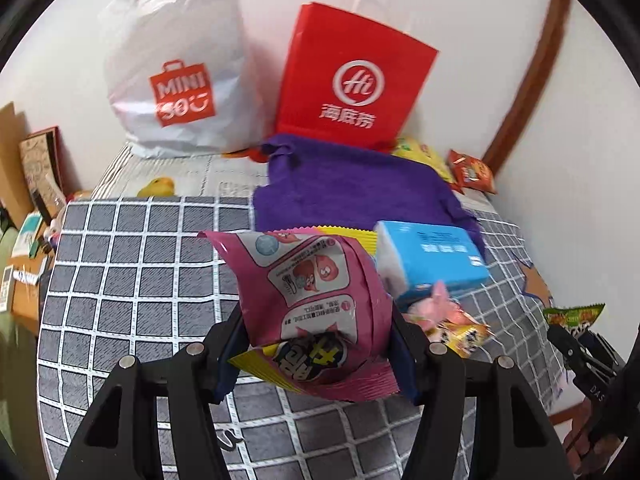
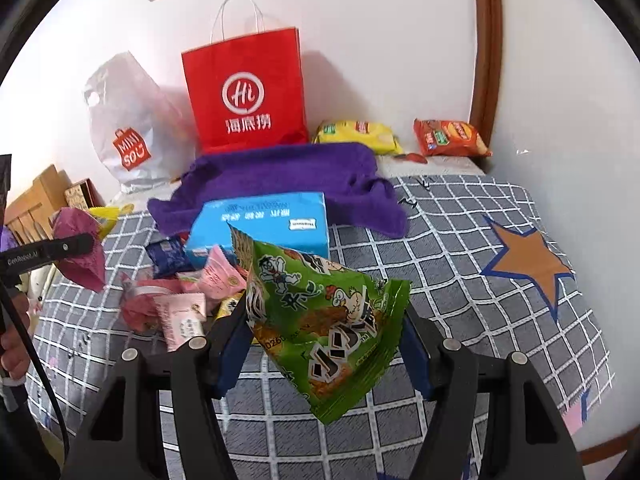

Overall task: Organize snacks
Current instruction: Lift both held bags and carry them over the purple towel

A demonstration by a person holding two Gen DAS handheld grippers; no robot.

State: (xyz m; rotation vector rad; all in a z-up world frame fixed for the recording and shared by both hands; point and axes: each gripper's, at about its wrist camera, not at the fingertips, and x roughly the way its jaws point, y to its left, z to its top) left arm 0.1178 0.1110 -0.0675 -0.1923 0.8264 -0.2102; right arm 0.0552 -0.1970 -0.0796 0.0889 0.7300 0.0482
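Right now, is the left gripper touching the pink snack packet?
Touching: the left wrist view shows the left gripper pressing its pads on the pink snack packet.

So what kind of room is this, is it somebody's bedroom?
Probably a bedroom: a grey checked bedsheet covers what looks like a bed by a white wall, with a red paper shopping bag and a wooden headboard.

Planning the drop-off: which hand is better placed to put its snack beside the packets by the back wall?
Probably right: its green packet faces the yellow and orange packets; the left's pink packet sits farther across.

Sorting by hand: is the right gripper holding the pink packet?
No, the right gripper is clamped on a green packet.
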